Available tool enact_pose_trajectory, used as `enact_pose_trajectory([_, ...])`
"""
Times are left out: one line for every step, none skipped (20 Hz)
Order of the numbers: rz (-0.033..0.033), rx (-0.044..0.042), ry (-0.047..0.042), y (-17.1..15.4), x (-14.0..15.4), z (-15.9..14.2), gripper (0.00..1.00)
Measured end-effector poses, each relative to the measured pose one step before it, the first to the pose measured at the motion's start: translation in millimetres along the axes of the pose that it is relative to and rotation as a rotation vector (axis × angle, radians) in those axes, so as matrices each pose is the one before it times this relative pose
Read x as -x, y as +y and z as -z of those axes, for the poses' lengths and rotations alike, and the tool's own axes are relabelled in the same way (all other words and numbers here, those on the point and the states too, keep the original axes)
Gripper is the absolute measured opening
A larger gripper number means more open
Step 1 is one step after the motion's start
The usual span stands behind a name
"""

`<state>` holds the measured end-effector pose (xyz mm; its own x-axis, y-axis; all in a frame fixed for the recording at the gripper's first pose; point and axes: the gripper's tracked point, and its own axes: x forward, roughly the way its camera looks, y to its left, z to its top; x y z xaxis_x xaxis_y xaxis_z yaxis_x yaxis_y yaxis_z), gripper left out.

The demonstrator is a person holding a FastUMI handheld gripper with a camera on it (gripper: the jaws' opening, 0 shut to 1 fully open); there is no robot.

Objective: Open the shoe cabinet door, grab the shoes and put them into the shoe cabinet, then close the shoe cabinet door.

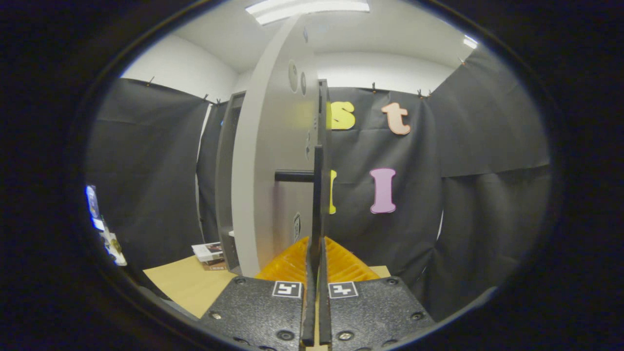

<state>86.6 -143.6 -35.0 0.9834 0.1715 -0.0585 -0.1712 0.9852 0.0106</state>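
Observation:
The shoe cabinet door point(273, 146), a pale panel, stands swung out and I see it nearly edge-on just ahead of the fingers. Its handle point(318, 195) is a thin dark upright bar held off the door by a short horizontal post. The bar runs down between my fingers, and my gripper point(317, 253) is shut on its lower part. Left of the door stands the dark cabinet body point(225, 170), its front edge facing me; what is inside it is hidden.
A light wooden tabletop point(185, 287) lies under the cabinet. A small stack of books point(209, 254) rests on it at the foot of the cabinet. Black cloth walls close in behind and on both sides.

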Motion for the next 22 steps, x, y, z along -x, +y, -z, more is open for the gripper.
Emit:
enact_pose_trajectory([0.02736, 0.02463, -0.02450, -5.98, 9.20, 0.02, 0.09])
enact_pose_trajectory([0.03160, 0.02191, -0.01517, -6.35, 10.59, 1.34, 0.22])
enact_pose_trajectory([0.03019, 0.01628, -0.01283, -5.91, 12.71, 2.97, 0.41])
enact_pose_trajectory([0.01071, 0.00621, -0.00910, -0.28, 11.39, 3.89, 0.59])
enact_pose_trajectory([0.01636, -0.00122, -0.00219, -4.45, 12.95, 7.66, 0.72])
enact_pose_trajectory([0.00915, -0.00089, 0.01377, 0.00, 12.45, 11.56, 0.84])
enact_pose_trajectory([0.02590, -0.00318, 0.01403, -4.79, 11.10, 11.62, 0.97])
enact_pose_trajectory([0.01831, -0.00318, 0.00885, -4.14, 9.96, 9.68, 1.00])
enact_pose_trajectory([0.00888, -0.00432, 0.01220, -1.37, 9.18, 9.62, 1.00])
enact_pose_trajectory([0.00705, -0.00494, 0.01273, -1.71, 7.74, 11.11, 1.00])
enact_pose_trajectory([-0.00011, -0.00743, 0.01027, -1.96, 6.29, 10.28, 1.00])
enact_pose_trajectory([-0.00033, -0.01653, 0.00940, -3.02, 6.83, 9.87, 1.00])
enact_pose_trajectory([-0.00354, -0.01972, 0.00370, -3.78, 4.33, 8.87, 1.00])
enact_pose_trajectory([-0.00020, -0.02304, 0.00549, -4.14, 4.89, 10.66, 1.00])
enact_pose_trajectory([-0.00063, -0.02202, 0.01318, -5.47, 4.80, 12.60, 1.00])
enact_pose_trajectory([-0.00953, -0.01583, 0.01733, -2.39, 2.95, 14.62, 1.00])
enact_pose_trajectory([-0.01143, -0.00726, 0.02288, -0.68, 1.79, 16.45, 1.00])
enact_pose_trajectory([-0.00373, -0.00127, 0.02751, -1.86, 2.81, 15.97, 1.00])
enact_pose_trajectory([0.00168, 0.00094, 0.01840, -3.58, 2.03, 14.32, 1.00])
enact_pose_trajectory([-0.00344, 0.00507, 0.01256, 2.06, 2.33, 13.91, 1.00])
enact_pose_trajectory([-0.00692, 0.00341, 0.01701, 5.25, 1.78, 15.29, 1.00])
enact_pose_trajectory([-0.01239, 0.00021, 0.02281, 7.31, 2.61, 15.83, 0.99])
